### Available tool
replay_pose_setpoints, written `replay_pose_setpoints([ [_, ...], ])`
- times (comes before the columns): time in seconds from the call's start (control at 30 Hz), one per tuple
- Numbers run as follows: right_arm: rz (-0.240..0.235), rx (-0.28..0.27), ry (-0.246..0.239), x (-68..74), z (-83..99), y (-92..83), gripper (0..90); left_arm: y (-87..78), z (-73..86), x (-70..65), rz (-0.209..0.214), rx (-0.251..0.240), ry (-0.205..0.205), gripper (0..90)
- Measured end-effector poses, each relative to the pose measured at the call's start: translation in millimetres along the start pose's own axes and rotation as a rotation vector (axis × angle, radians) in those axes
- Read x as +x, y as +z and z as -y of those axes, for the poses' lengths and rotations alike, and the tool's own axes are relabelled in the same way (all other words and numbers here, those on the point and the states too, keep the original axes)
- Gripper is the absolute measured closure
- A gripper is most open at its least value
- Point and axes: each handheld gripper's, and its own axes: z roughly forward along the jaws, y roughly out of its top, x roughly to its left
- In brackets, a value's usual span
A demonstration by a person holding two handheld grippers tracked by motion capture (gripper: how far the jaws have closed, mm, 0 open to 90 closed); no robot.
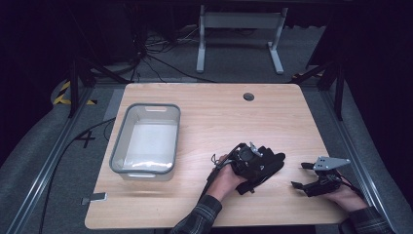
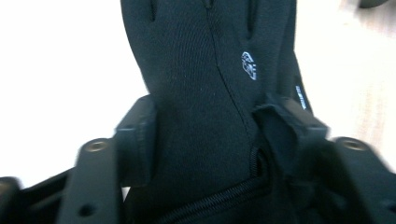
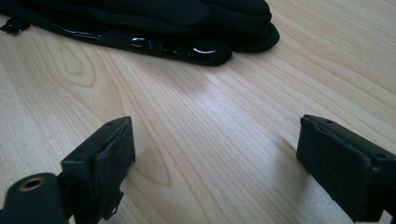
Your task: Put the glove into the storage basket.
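Observation:
A black glove lies on the wooden table, right of centre. My left gripper reaches over it from the left. In the left gripper view the glove runs up between the jaws, and both pads touch its fabric, which bunches at the right one. My left gripper is shut on the glove. My right gripper rests near the table's right edge, pointing left. Its jaws stand wide apart over bare wood, so my right gripper is open. Ahead of it the glove's fingertips lie flat.
A grey-rimmed clear plastic bin stands on the left half of the table. A round cable hole sits near the far edge. A small metal clip hangs at the front left corner. Cables and a desk frame lie on the floor beyond.

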Motion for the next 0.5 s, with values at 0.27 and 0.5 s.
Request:
replay_pose_setpoints([
  [0.27, -0.001, -0.002, -0.004, 0.1, 0.2, 0.4, 11.1, -1.5, -0.4, -2.8, 0.036, -0.007, 0.022, 67.1],
  [0.5, -0.001, -0.002, -0.003, 0.1, 0.2, 0.4, 11.1, -7.9, -3.6, -0.9, 0.049, 0.011, -0.036, 68.6],
])
